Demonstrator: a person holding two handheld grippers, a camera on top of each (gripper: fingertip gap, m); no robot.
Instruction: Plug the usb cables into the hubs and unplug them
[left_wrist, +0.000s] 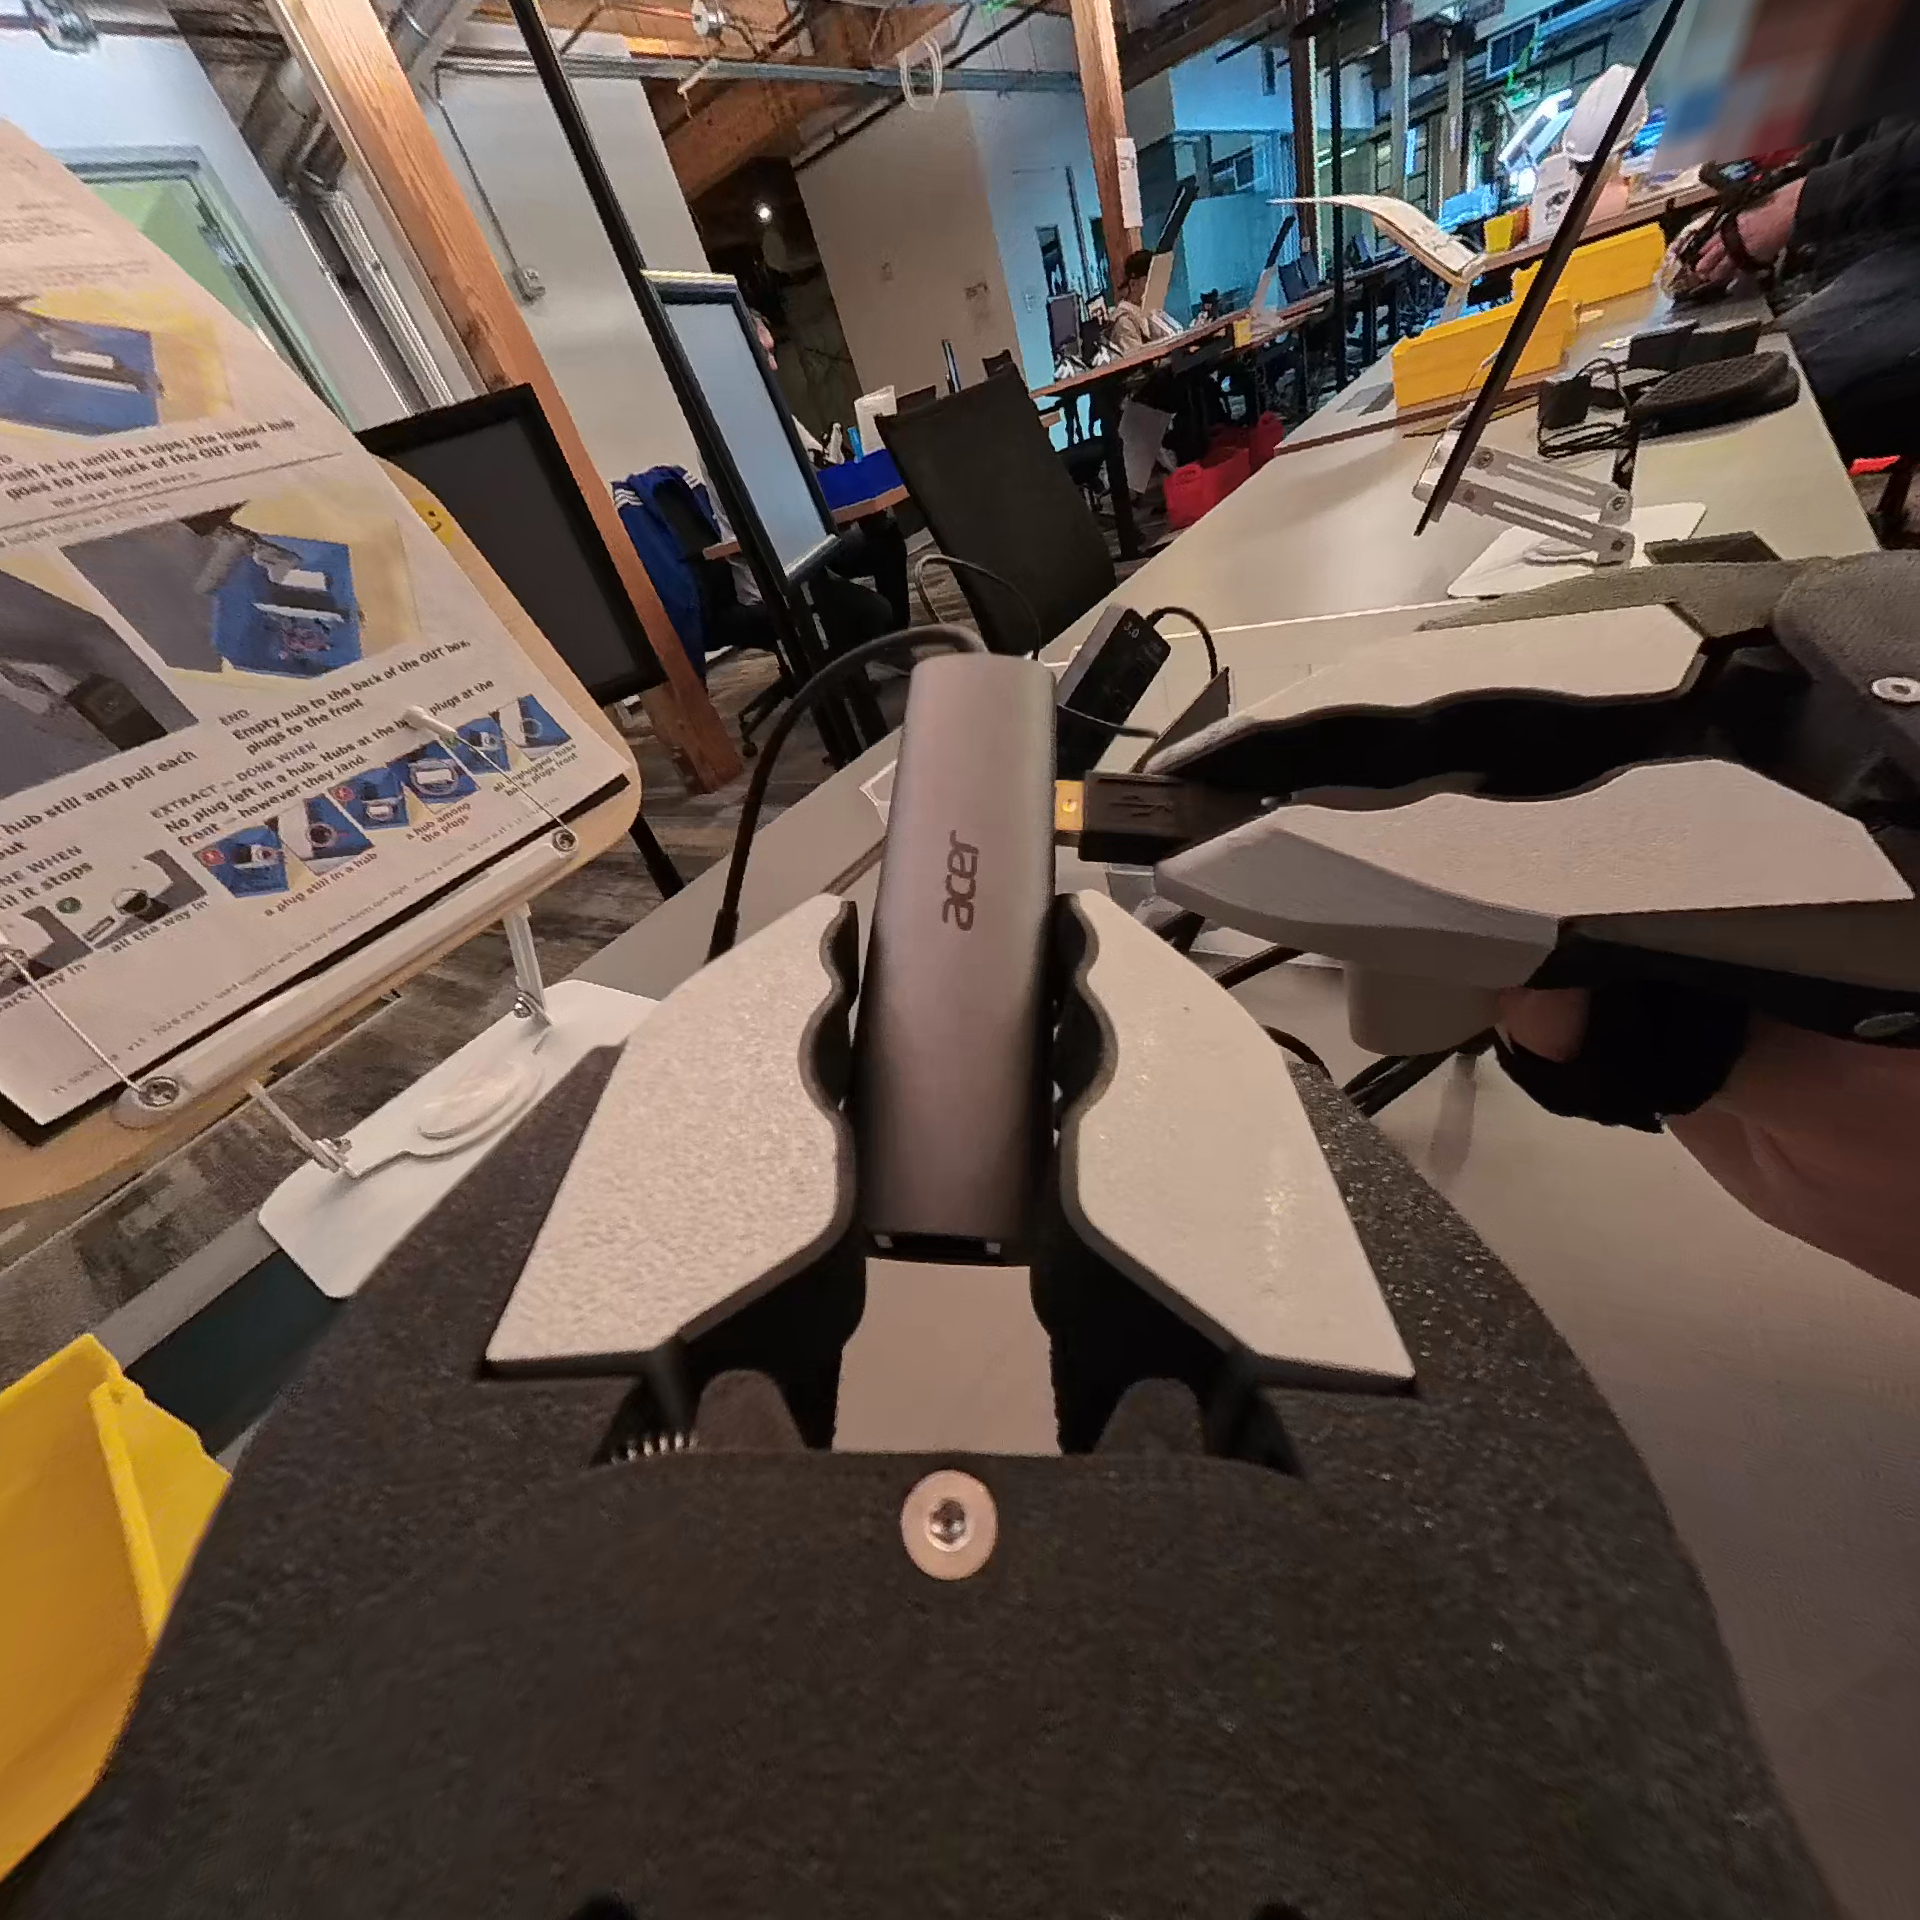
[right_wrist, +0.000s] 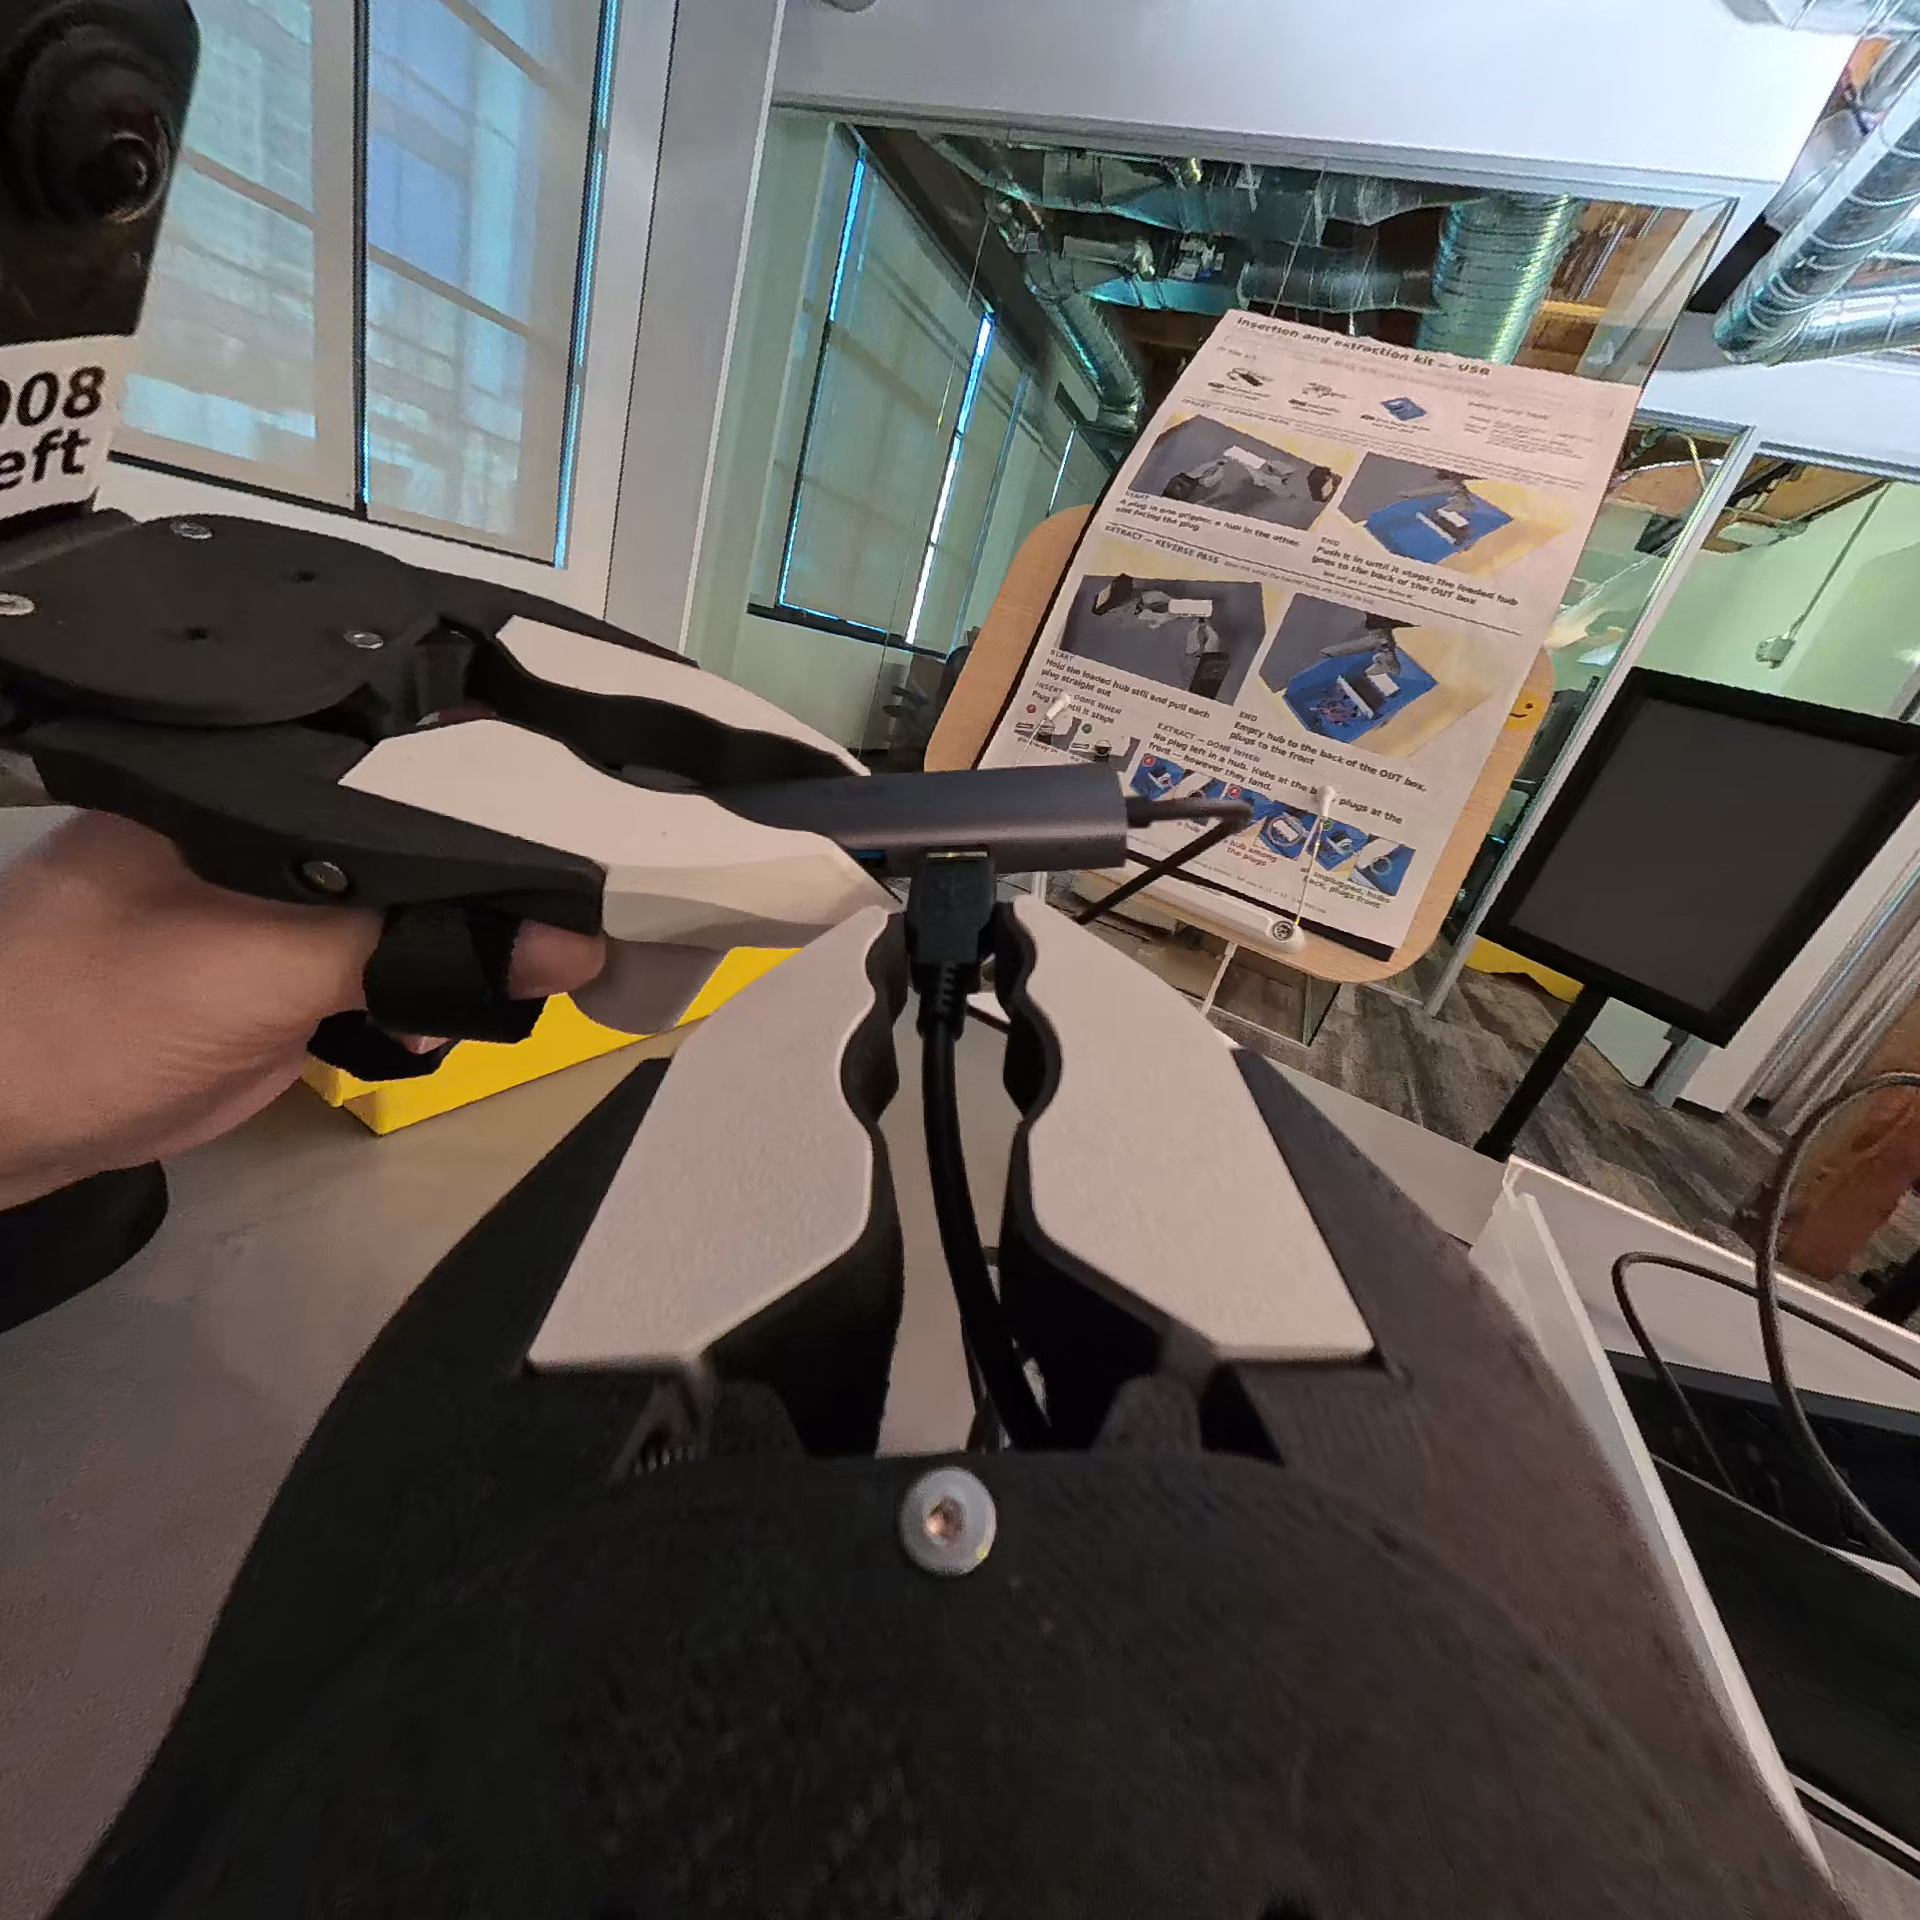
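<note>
My left gripper clamped the grey hub; my right gripper pinched the black USB plug at its side port. An instruction sheet on a stand, a yellow bin and a dark monitor crowded the grey table in an open office.

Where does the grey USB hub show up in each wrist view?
Left wrist view: the grey USB hub stands lengthwise at centre, clamped in the left gripper.
Right wrist view: it lies crosswise above centre, the black USB plug meeting its side from below.
Shared landmark: the instruction sheet on its stand.
</note>
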